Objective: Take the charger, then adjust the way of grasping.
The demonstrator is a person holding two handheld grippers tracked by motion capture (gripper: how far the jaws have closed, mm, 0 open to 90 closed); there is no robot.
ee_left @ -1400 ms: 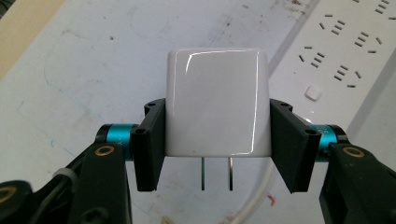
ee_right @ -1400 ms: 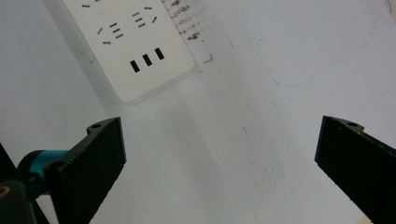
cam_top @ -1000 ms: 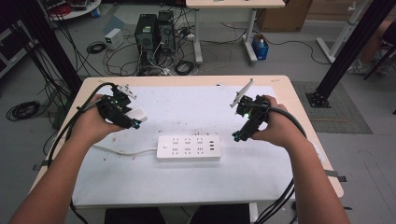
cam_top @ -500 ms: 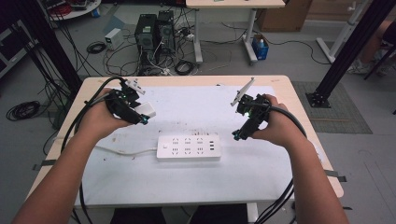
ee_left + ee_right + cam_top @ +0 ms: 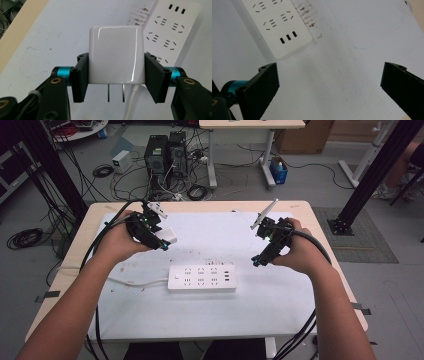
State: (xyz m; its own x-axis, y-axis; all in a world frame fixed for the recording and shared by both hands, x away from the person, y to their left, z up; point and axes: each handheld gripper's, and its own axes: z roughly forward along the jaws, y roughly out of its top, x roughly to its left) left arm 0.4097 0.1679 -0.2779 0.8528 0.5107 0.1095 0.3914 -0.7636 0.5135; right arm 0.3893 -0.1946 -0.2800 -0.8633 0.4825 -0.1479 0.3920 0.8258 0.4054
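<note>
Your left gripper [image 5: 116,82] was clamped on the glossy white square plug adapter [image 5: 116,58], which you had just lifted off the white mat, prongs clear, above the white plastic power strip [image 5: 201,278]; your right gripper [image 5: 329,87] hung open beside it, so insertion came next.

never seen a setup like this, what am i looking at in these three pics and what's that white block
A person sits at a table and holds a hand-operated two-jaw gripper in each hand; there is no robot arm. The high view looks down from above the person. The other two views come from small cameras riding on each gripper, looking along its black jaws. On the white table cover lies a white power strip with its cord. The left gripper is clamped on the sides of a white plug-in charger, lifted off the table, its two metal prongs pointing back toward the camera. The right gripper is wide open, holding nothing, near the strip's end.
</note>
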